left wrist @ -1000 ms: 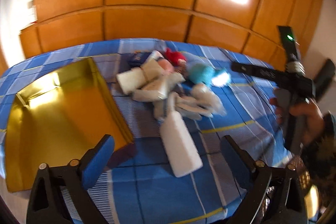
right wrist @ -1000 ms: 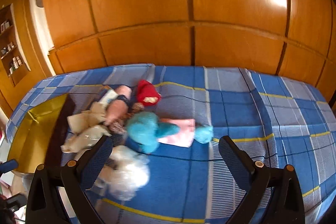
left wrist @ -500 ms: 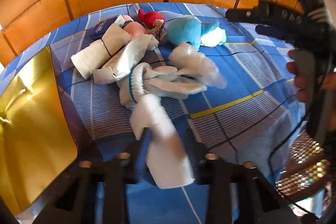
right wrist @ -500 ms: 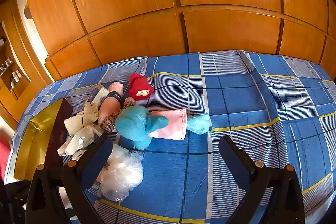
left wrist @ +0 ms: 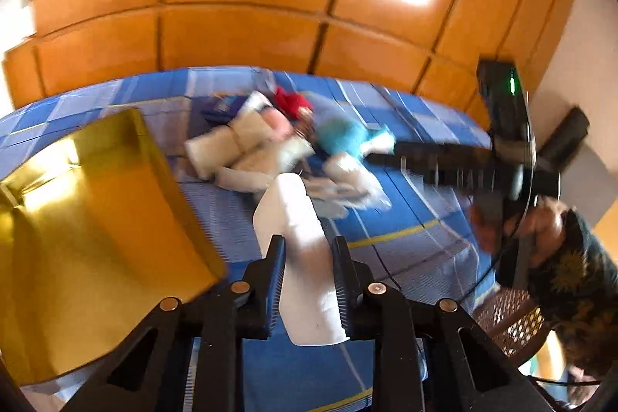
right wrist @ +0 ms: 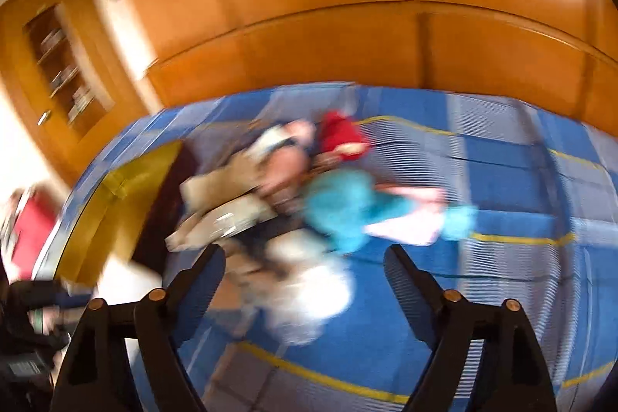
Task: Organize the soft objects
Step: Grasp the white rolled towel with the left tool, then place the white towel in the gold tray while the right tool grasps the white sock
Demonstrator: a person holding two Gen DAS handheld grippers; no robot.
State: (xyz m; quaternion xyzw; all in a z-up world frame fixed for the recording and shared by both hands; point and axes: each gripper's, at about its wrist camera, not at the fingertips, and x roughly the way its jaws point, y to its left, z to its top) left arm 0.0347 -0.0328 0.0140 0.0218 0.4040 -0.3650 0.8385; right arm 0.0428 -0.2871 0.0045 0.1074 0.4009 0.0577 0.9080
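My left gripper point(left wrist: 309, 257) is shut on a white rolled sock point(left wrist: 297, 238) and holds it above the blue checked bedspread point(left wrist: 405, 219), just right of the open gold box point(left wrist: 89, 219). A pile of soft things lies beyond it: cream cloth rolls point(left wrist: 239, 145), a teal plush point(left wrist: 347, 138) and a red item point(left wrist: 291, 101). My right gripper point(right wrist: 305, 277) is open and empty above a crinkled white bag point(right wrist: 313, 288), with the teal plush point(right wrist: 340, 207), a pink cloth point(right wrist: 409, 219) and the red item point(right wrist: 342, 136) beyond. The right wrist view is blurred.
A wooden wardrobe wall point(left wrist: 251, 6) rises behind the bed. The right hand and its gripper point(left wrist: 483, 165) fill the right side of the left wrist view. The gold box point(right wrist: 116, 203) lies at the left of the bed, with a wooden shelf unit point(right wrist: 58, 64) behind it.
My left gripper has closed on the white sock and lifted it back towards the gold box. The right gripper has swung nearer the pile, blurring its view.
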